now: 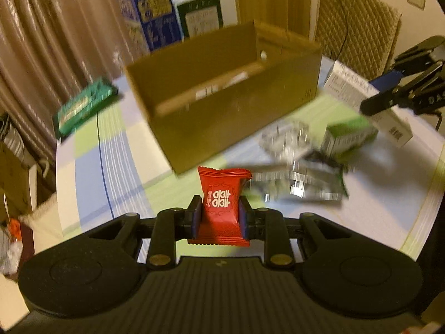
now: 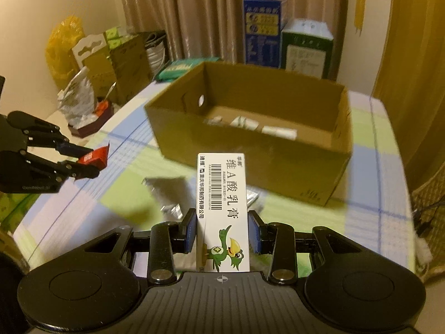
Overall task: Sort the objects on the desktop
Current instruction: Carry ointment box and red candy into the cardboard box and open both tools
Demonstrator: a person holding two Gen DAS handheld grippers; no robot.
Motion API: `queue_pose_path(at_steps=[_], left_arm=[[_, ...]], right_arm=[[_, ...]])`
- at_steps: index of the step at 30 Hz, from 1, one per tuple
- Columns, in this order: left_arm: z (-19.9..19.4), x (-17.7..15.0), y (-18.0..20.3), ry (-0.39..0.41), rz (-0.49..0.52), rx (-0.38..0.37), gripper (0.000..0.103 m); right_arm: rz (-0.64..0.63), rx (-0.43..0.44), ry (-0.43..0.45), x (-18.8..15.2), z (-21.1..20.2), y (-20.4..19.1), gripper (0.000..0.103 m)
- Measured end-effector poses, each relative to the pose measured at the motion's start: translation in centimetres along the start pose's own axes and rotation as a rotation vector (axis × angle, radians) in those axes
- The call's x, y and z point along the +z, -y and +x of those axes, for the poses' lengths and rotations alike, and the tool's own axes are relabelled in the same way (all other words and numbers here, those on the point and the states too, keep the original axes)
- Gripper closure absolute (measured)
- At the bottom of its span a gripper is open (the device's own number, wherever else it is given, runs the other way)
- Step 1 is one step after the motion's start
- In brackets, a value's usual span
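Observation:
My left gripper (image 1: 219, 211) is shut on a red candy packet (image 1: 222, 194) with white characters, held upright above the checked tablecloth. My right gripper (image 2: 222, 221) is shut on a white medicine box (image 2: 221, 183) printed with a barcode and a green bird. An open cardboard box (image 1: 236, 128) stands beyond both grippers, with a few white packs on its floor (image 2: 250, 123). In the right wrist view the left gripper (image 2: 93, 160) is at the left with the red packet (image 2: 94, 157). In the left wrist view the right gripper (image 1: 378, 91) is at the right with the white box (image 1: 353, 89).
Silver blister packs (image 1: 289, 142) and a small green-and-white box (image 1: 347, 136) lie on the cloth right of the carton. A flat green pack (image 1: 83, 105) lies at the table's left edge. Tall blue (image 2: 262, 27) and green (image 2: 306, 47) cartons stand behind, and bags and clutter (image 2: 83, 64) beside the table.

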State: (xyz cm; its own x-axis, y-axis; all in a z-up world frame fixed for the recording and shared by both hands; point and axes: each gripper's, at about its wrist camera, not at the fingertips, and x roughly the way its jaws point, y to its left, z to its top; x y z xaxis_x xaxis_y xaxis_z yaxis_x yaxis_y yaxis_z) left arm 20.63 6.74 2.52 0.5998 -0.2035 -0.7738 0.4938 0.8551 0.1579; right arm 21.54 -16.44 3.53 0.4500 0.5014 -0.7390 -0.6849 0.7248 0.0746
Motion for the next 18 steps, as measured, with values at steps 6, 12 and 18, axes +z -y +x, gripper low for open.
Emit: queue_pose_path(at_steps=[6, 12, 18], left_arm=[[-0.2, 5.6, 0.1, 0.055, 0.025, 0.011, 0.081], [0.9, 10.0, 0.6, 0.072, 0.013, 0.013, 0.081], [2.5, 11.7, 0.7, 0.064, -0.016, 0.005, 0.081]], right_arm=[[0.004, -0.036, 0.047, 3.8, -0.4, 2.1, 0.068], [0.006, -0.058, 0.063, 6.5, 0.3, 3.8, 0.068], [0.018, -0.068, 0.061, 8.4, 1.2, 5.3, 0.068]])
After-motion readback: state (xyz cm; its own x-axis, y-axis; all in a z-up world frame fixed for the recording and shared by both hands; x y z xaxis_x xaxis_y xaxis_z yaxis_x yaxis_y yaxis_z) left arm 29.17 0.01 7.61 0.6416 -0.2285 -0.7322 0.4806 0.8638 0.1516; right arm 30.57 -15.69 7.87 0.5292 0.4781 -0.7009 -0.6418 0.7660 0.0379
